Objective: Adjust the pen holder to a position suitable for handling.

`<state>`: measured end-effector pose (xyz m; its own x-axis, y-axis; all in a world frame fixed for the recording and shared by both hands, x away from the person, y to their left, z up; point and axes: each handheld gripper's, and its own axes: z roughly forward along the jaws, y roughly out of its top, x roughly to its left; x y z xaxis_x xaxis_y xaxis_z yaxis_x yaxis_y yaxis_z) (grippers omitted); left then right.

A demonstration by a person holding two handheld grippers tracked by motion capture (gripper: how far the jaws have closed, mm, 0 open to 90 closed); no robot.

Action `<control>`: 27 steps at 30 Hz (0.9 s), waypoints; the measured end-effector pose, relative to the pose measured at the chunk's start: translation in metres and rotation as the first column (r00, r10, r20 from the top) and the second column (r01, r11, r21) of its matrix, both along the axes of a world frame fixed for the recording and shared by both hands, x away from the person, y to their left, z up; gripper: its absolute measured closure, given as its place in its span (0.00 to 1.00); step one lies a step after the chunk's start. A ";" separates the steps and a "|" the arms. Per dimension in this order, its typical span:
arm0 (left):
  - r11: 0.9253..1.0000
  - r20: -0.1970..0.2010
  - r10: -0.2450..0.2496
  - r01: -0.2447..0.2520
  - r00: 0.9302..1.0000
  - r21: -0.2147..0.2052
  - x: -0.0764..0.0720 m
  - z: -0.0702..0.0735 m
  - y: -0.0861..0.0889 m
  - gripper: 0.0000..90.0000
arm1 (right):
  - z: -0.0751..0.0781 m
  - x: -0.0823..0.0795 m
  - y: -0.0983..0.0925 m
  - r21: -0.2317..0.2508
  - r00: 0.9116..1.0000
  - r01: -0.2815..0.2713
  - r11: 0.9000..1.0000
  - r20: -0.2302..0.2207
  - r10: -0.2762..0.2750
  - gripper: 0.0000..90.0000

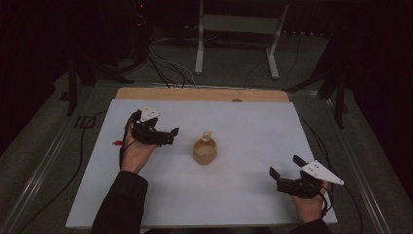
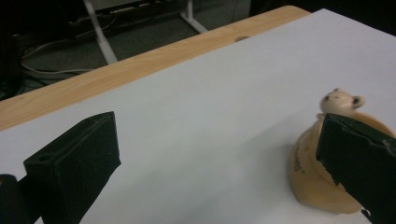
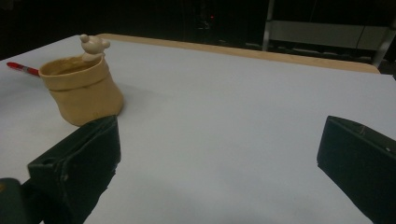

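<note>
Nearest the high camera, a person's dark-sleeved left forearm (image 1: pixel 119 202) is reaching up from the bottom edge, its hand holding the black left gripper (image 1: pixel 168 135) over the left part of the white sheet-covered table (image 1: pixel 253 185), jaws standing wide apart and gripping nothing, pointing right towards the pot. Just left of that hand a small red-tipped pen (image 1: pixel 117 143) is lying on the sheet; the right gripper view is catching its red end (image 3: pixel 21 68) poking out behind the pot. At the middle of the table the tan, sack-shaped ceramic pot (image 1: pixel 204 151) is sitting upright, a small pale bear figure (image 1: pixel 207 135) perching on its rim. The left gripper view is showing the bear's face (image 2: pixel 340 101), plus faint lettering on the pot's side (image 2: pixel 308 172). At the right, the black right gripper (image 1: pixel 286 168) is resting near the table's near corner, jaws spread wide and empty, well apart from the pot.
</note>
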<state>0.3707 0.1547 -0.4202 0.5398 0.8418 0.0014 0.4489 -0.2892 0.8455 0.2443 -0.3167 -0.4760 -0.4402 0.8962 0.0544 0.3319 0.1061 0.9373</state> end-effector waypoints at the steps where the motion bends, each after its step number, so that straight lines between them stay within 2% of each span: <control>1: 1.000 0.000 0.004 -0.004 1.000 0.000 0.001 0.000 0.003 0.00 | 0.000 0.000 0.000 0.000 1.000 0.000 1.000 0.000 0.000 0.00; 9: 0.999 0.004 0.047 -0.047 0.999 0.020 0.005 -0.002 0.022 0.00 | 0.000 0.000 0.000 -0.001 1.000 0.000 1.000 -0.001 0.000 0.00; 19: 0.996 -0.026 0.087 -0.086 0.996 0.035 0.007 -0.010 0.045 0.00 | 0.000 0.000 0.000 0.001 1.000 0.000 1.000 -0.003 0.000 0.00; 25: 0.992 -0.043 0.120 -0.118 0.992 0.040 0.008 -0.015 0.060 0.00 | 0.000 0.000 0.000 -0.001 1.000 0.001 1.000 -0.005 -0.001 0.00; 27: 0.991 -0.049 0.129 -0.126 0.990 0.053 0.008 -0.017 0.065 0.00 | -0.001 0.000 0.000 -0.002 1.000 0.001 1.000 -0.004 -0.001 0.00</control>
<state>0.3791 0.2199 -0.4368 0.4284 0.9034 0.0194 0.5284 -0.2679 0.8057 0.2445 -0.3167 -0.4765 -0.4394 0.8966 0.0548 0.3359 0.1075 0.9357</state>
